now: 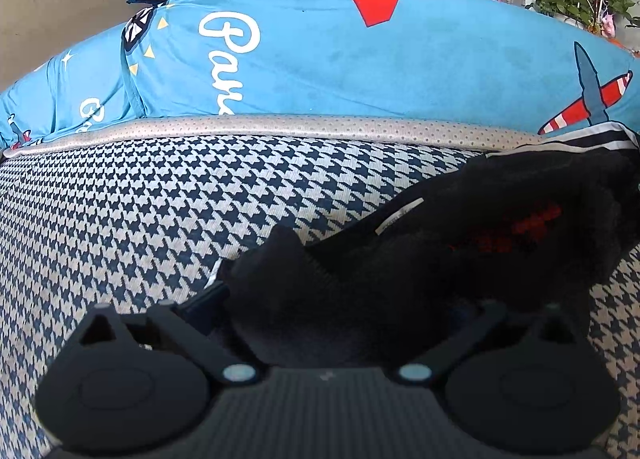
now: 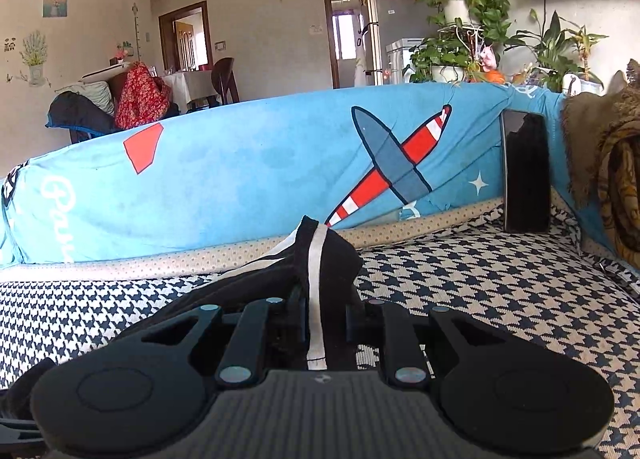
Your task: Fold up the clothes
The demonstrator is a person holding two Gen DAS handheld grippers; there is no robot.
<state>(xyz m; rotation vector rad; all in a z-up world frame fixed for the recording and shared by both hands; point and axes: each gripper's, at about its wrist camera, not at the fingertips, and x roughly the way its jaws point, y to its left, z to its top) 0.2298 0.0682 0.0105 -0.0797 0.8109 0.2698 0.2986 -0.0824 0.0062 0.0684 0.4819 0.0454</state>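
Note:
A black garment [image 1: 460, 227] with a red print and a white label lies bunched on the houndstooth seat cover [image 1: 160, 219]. In the left wrist view its near end fills the gap of my left gripper [image 1: 344, 295], whose fingers stand wide apart. The right finger is hidden under the cloth. In the right wrist view my right gripper [image 2: 324, 299] is shut on a raised fold of the same black garment [image 2: 320, 255], where a white stripe runs down between the fingers. The cloth peaks just ahead of the fingertips.
A blue cover with a plane print [image 2: 280, 179] drapes the sofa back right behind the garment. A black phone [image 2: 526, 175] leans against it at the right, beside a brown throw [image 2: 600, 147]. Houndstooth seat extends left [image 1: 100, 239] and right [image 2: 500, 299].

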